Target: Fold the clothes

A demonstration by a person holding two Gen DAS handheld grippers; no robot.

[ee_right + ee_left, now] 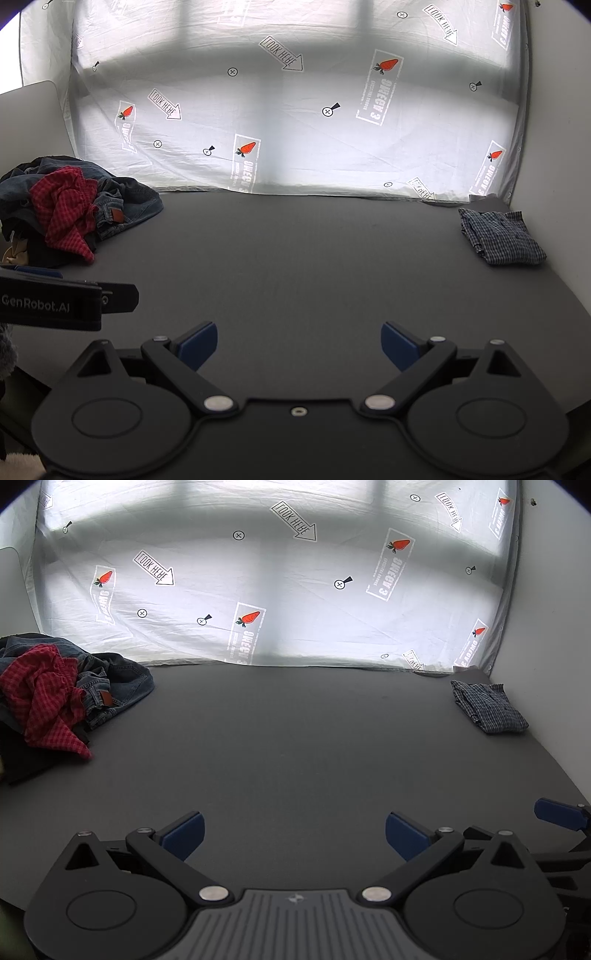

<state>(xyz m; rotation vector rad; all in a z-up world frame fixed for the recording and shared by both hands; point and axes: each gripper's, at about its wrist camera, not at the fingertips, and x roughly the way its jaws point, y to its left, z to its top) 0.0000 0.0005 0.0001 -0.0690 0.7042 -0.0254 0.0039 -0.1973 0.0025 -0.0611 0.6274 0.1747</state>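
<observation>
left wrist view: left gripper (293, 832) spread wide, blue pads (184, 834) apart, nothing between them, hovering over the grey table (295, 738). unfolded clothes pile (62, 686) at the far left edge of the table: red checked garment (44, 701) on top of blue jeans (122, 683), dark fabric under. folded blue plaid shirt (487, 707) lies far right, near the white wall, well apart from the pile. printed white sheet (277, 583) hangs behind the table. a blue pad of the right gripper (557, 814) shows at the right edge.

right wrist view: right gripper (299, 345) also wide, empty, above bare table (295, 266). left gripper body (66, 301) pokes in from the left, its jaw state can't be told here. clothes pile (74, 206) back left, red checked garment (62, 210) on jeans (136, 201). folded plaid shirt (502, 236) back right by the wall. sheet (295, 110) behind.
</observation>
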